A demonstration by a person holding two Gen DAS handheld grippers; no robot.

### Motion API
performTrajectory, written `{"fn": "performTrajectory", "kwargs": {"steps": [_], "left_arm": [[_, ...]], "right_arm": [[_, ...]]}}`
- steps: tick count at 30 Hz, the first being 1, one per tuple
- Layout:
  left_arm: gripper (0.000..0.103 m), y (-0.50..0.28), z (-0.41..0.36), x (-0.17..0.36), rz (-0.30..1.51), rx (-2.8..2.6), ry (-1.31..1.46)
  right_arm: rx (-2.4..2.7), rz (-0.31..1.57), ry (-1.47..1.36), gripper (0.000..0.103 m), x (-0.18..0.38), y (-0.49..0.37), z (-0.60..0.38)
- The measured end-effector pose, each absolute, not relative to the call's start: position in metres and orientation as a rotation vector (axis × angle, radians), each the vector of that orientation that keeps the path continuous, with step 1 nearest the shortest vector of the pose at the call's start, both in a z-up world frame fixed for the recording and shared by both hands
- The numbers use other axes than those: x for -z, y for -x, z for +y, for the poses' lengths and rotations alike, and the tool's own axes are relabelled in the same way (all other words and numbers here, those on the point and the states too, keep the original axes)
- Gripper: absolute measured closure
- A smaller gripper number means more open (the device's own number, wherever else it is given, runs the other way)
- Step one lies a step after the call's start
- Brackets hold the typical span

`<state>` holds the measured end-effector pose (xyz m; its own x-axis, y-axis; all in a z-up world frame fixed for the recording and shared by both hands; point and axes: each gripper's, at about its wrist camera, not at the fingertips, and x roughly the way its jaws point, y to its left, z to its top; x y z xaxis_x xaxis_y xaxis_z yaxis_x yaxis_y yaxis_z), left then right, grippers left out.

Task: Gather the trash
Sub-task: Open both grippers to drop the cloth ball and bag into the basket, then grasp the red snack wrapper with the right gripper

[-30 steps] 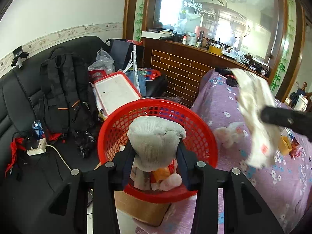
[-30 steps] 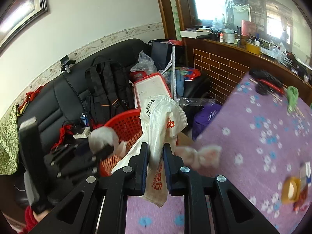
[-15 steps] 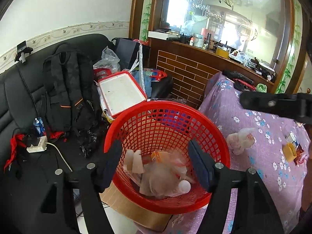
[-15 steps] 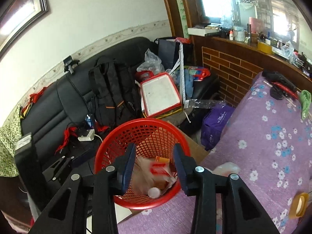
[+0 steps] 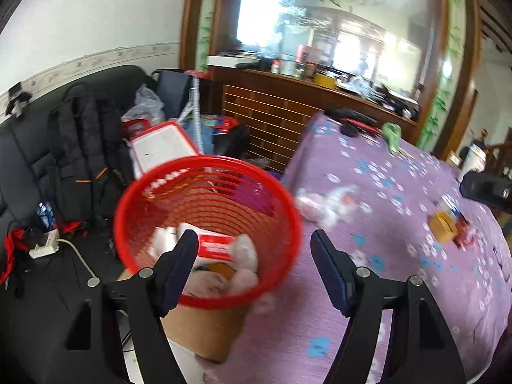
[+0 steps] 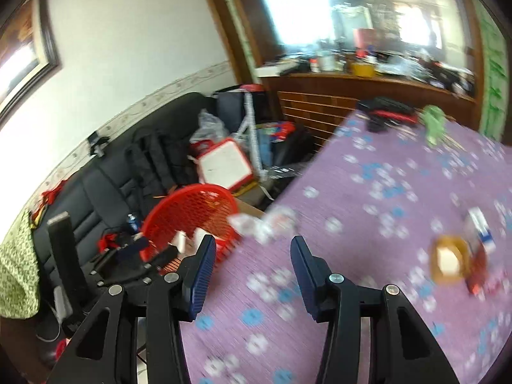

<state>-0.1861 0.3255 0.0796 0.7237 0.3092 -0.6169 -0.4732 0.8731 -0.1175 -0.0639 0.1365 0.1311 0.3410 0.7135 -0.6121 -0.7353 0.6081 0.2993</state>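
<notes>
Right wrist view is motion-blurred; both grippers' jaws are opening, empty; red basket (image 6: 192, 214) partly hidden behind the table (image 6: 352, 224).

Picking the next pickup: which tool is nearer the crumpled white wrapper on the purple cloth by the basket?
Right, though only narrowly. The right tool sits just short of the crumpled white wrapper; the left tool is over the red basket rim, with the wrapper off to its right.

A black leather sofa (image 5: 28, 147) carries a black backpack with orange trim (image 5: 80, 147), a red-framed white board (image 5: 163, 147) and a crinkled clear plastic bag (image 5: 145, 105); a white power strip (image 5: 43, 249) lies on the seat, a brown brick-patterned counter (image 5: 272, 118) stands behind
</notes>
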Motion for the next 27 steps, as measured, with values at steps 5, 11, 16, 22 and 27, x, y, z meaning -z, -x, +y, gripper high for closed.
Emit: {"fn": "performTrajectory", "kwargs": {"steps": [5,11,16,22,27], "left_arm": [[0.031,0.171,0.28,-0.075,0.661,-0.358,0.224],[0.031,0.151,0.228,-0.07,0.701,-0.265,0.157],[0.031,0.13,0.185,-0.071,0.744,-0.186,0.11],[0.031,0.104,0.145,-0.084,0.753,-0.13,0.062],[0.031,0.086,0.131,-0.087,0.765,-0.113,0.06]], "right_arm": [[-0.855,0.827,0.016,0.051,-0.104,0.063,0.084],[-0.741,0.884,-0.068,0.051,-0.074,0.054,0.012],[-0.61,0.871,-0.145,0.051,-0.071,0.036,-0.046],[-0.479,0.823,-0.106,0.05,-0.084,-0.006,-0.061],[-0.436,0.856,-0.034,0.05,-0.075,-0.051,-0.037]]}}
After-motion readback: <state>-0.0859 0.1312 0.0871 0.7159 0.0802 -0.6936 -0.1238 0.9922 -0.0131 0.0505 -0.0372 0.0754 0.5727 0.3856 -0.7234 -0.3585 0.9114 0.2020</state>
